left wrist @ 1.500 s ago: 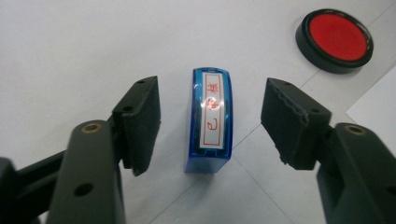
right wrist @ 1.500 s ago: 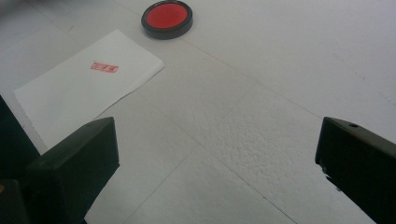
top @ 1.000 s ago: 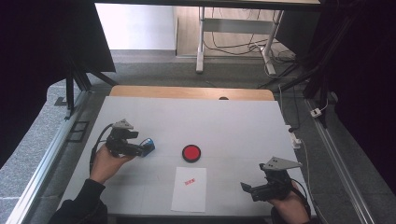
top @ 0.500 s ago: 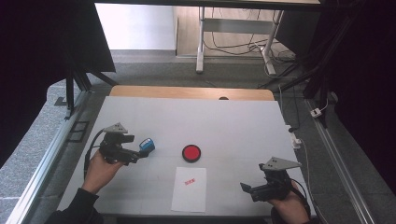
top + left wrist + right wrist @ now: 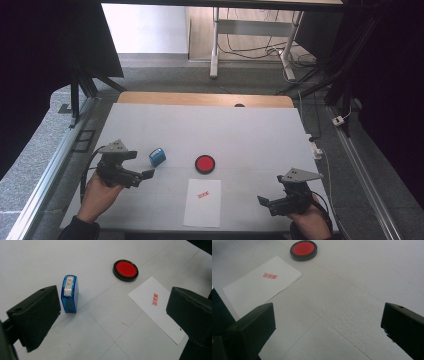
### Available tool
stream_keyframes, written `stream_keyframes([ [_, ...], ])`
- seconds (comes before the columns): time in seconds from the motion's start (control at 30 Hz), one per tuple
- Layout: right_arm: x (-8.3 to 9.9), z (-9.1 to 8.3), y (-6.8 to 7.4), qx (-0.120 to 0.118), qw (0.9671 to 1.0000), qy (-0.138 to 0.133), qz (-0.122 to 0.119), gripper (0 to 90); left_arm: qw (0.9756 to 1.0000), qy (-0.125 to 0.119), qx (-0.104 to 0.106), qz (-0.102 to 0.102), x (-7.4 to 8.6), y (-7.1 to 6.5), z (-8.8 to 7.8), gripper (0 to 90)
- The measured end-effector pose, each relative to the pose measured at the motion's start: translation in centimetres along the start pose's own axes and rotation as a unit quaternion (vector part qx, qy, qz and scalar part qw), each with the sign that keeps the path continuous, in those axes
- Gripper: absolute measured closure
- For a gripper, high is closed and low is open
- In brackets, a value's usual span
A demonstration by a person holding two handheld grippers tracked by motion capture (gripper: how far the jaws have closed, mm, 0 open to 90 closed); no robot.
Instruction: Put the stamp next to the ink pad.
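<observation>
A blue self-inking stamp (image 5: 158, 157) lies on its side on the white counter (image 5: 250, 130), just released: the left gripper (image 5: 148, 174) sits just short of it, its jaws having just been opening and now spread wide with nothing between them. In the left gripper view the stamp (image 5: 69, 293) rests just beside the tip of the jaw at that picture's left, apart from it, its label strip facing up.

Taking the stamp as the landmark, the round red ink pad (image 5: 205, 163) in its black case stands near it on the side away from the left gripper, well clear of it. The sheet of white paper (image 5: 203, 202), bearing one small red stamped mark (image 5: 203, 195), lies beyond the ink pad from the stamp and closer to the person, near the counter's front edge. The same ink pad (image 5: 125, 270) and paper (image 5: 160, 307) appear past the stamp in the left gripper view.

Farthest from the stamp, at the counter's front corner, the right gripper (image 5: 263, 201) is held low in the person's hand, its jaws likewise wide apart and empty; its own view looks across bare counter towards the paper (image 5: 259, 287) and the ink pad (image 5: 303, 250).
</observation>
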State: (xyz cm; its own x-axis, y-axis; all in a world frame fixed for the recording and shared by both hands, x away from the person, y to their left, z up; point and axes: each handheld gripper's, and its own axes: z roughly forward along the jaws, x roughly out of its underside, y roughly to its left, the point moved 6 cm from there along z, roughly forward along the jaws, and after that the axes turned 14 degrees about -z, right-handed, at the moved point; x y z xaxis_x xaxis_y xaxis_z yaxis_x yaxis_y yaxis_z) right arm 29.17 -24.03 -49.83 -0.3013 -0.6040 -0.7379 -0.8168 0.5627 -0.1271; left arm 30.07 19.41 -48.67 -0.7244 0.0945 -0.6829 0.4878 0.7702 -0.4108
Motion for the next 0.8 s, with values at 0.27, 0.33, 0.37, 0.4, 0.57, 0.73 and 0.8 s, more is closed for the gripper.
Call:
stream_keyframes([
  [0.27, 0.0, 0.0, 0.0, -0.002, 1.0000, -0.001, 0.001, 0.0, 0.9999, -0.008, 0.008, -0.005, 1.1, -0.4, -1.3, 0.0],
  [0.33, 0.0, 0.0, 0.0, -0.002, 1.0000, -0.001, 0.001, 0.0, 0.9998, -0.012, 0.011, -0.007, 1.5, -0.4, -1.6, 0.0],
  [0.37, 0.0, 0.0, 0.0, -0.002, 1.0000, -0.001, 0.001, 0.0, 0.9998, -0.013, 0.014, -0.009, 1.6, -0.4, -1.8, 0.0],
  [0.4, 0.0, 0.0, 0.0, -0.003, 1.0000, -0.001, 0.001, 0.0, 0.9997, -0.015, 0.015, -0.011, 1.8, -0.4, -2.0, 0.0],
  [0.57, 0.0, -0.1, 0.0, -0.005, 1.0000, -0.004, 0.005, 0.0, 0.9996, -0.018, 0.013, -0.018, 2.9, -0.2, -2.8, 0.0],
  [0.73, 0.0, -0.1, 0.0, -0.004, 1.0000, -0.003, 0.005, 0.0, 0.9996, -0.018, 0.007, -0.020, 4.0, 0.0, -3.5, 0.0],
  [0.8, 0.0, -0.1, 0.0, -0.004, 1.0000, -0.003, 0.005, 0.0, 0.9996, -0.019, 0.003, -0.020, 4.4, 0.0, -3.8, 0.0],
])
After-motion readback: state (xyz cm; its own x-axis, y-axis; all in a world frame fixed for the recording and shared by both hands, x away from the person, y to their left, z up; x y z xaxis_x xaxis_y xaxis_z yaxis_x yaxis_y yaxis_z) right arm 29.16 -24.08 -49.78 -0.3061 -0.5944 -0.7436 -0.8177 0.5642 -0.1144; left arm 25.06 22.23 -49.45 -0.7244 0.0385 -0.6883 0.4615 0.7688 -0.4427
